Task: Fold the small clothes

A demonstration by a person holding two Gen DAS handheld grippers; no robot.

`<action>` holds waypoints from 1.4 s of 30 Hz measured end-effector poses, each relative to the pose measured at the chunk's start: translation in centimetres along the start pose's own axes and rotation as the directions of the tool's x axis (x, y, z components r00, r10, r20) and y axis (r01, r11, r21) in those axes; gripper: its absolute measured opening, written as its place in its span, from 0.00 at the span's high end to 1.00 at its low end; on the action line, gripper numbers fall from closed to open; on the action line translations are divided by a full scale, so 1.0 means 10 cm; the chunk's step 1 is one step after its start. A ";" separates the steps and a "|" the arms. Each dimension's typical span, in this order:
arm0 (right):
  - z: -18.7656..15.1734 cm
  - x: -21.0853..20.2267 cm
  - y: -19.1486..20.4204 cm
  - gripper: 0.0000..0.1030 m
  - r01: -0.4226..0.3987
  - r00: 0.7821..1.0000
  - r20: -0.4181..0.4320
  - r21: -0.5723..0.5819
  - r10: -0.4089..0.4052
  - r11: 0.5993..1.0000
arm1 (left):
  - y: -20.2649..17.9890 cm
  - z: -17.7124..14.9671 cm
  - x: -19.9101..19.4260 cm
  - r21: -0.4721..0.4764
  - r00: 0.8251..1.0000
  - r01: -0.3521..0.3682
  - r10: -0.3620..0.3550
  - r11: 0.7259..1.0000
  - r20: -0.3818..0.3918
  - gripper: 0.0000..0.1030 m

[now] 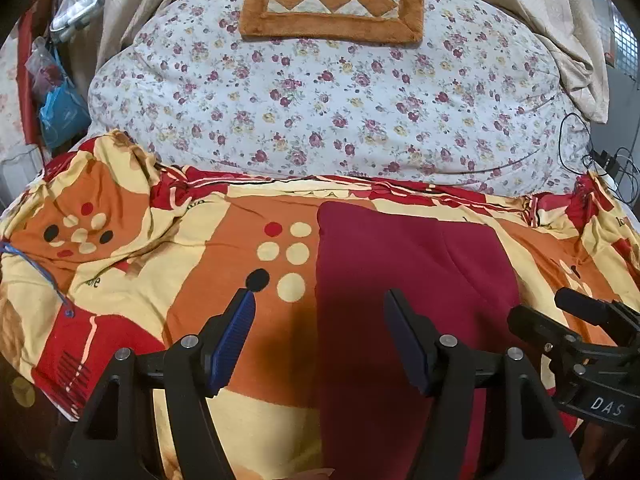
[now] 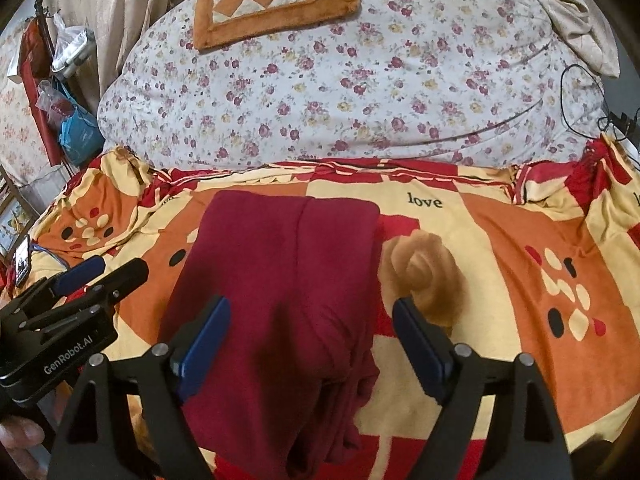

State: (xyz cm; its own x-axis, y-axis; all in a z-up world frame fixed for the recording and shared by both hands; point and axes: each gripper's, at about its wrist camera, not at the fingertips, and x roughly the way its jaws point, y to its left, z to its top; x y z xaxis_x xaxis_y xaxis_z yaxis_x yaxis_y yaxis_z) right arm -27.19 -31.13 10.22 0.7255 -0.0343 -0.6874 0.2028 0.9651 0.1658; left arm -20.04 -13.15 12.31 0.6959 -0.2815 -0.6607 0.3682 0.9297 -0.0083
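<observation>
A dark red garment (image 1: 400, 260) lies folded into a long strip on the patterned bedspread (image 1: 168, 280), running from near me toward the far side. My left gripper (image 1: 319, 294) hovers open over its left edge, one finger above the bedspread and the other above the cloth. In the right wrist view, the garment (image 2: 280, 248) shows a lengthwise crease and bunched layers at its near end. My right gripper (image 2: 312, 300) stands open above its right half, holding nothing. Each gripper shows in the other's view: the right gripper (image 1: 540, 306) and the left gripper (image 2: 120, 266).
A bulky floral quilt (image 1: 320, 100) lies behind the bedspread, with an orange checked cushion (image 1: 332, 0) on top. Black cables (image 1: 600, 156) sit at the far right edge. Bags hang at the left (image 1: 60, 108). A person's finger (image 2: 20, 436) shows at the lower left.
</observation>
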 end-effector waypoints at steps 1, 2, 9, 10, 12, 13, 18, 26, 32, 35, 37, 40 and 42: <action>0.00 0.01 0.00 0.16 -0.001 1.000 -0.004 -0.001 0.001 1.000 | 0.00 0.00 0.00 -0.001 1.000 0.000 0.000 1.000 -0.002 0.45; 0.00 0.02 0.00 0.16 -0.001 1.000 -0.006 -0.002 0.001 1.000 | 0.00 0.00 0.00 -0.002 1.000 0.001 -0.001 1.000 -0.003 0.45; 0.01 0.03 0.00 0.16 -0.002 1.000 -0.013 -0.003 0.002 1.000 | 0.01 0.00 0.01 -0.002 1.000 0.000 0.000 1.000 -0.006 0.45; 0.01 0.03 0.00 0.16 -0.004 1.000 -0.014 -0.002 0.004 1.000 | 0.01 0.00 0.01 -0.002 1.000 0.000 0.000 1.000 -0.006 0.45; 0.01 0.04 0.00 0.16 -0.006 1.000 -0.016 0.001 0.006 1.000 | 0.01 0.00 0.01 -0.002 1.000 0.001 -0.001 1.000 -0.006 0.45; 0.01 0.05 -0.01 0.16 -0.006 1.000 -0.018 0.001 0.006 1.000 | 0.01 0.00 0.02 -0.001 1.000 0.001 -0.001 1.000 -0.008 0.45; 0.02 0.08 0.00 0.16 -0.006 1.000 -0.024 -0.005 0.006 1.000 | 0.00 0.00 0.04 0.003 1.000 0.003 -0.003 1.000 -0.013 0.45; 0.02 0.11 0.00 0.16 -0.004 0.999 -0.037 -0.009 0.003 1.000 | 0.00 -0.02 0.08 0.009 1.000 0.005 -0.005 1.000 -0.021 0.45; 0.03 0.13 -0.01 0.16 -0.005 0.999 -0.045 -0.006 0.005 1.000 | 0.00 -0.02 0.09 0.008 1.000 0.006 -0.006 1.000 -0.023 0.45; 0.03 0.13 -0.01 0.16 -0.004 0.999 -0.046 -0.005 0.003 1.000 | 0.00 -0.02 0.10 0.010 1.000 0.008 -0.008 1.000 -0.026 0.45; 0.03 0.14 -0.01 0.16 -0.007 0.999 -0.051 -0.006 0.007 1.000 | 0.01 -0.03 0.12 0.013 1.000 0.010 -0.010 1.000 -0.028 0.45; 0.04 0.16 -0.01 0.16 -0.008 0.999 -0.054 -0.010 0.008 1.000 | 0.00 -0.02 0.12 0.011 1.000 0.010 -0.010 1.000 -0.027 0.45; 0.04 0.16 -0.01 0.16 -0.008 0.999 -0.053 -0.007 0.007 1.000 | 0.00 -0.02 0.12 0.011 1.000 0.009 -0.008 1.000 -0.028 0.45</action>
State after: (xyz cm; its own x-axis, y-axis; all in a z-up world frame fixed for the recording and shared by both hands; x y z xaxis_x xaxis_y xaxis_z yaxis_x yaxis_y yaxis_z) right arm -25.80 -31.34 9.40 0.6914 -0.0135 -0.7224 0.1922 0.9672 0.1659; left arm -19.33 -13.44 11.32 0.6751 -0.2825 -0.6815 0.3810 0.9246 -0.0059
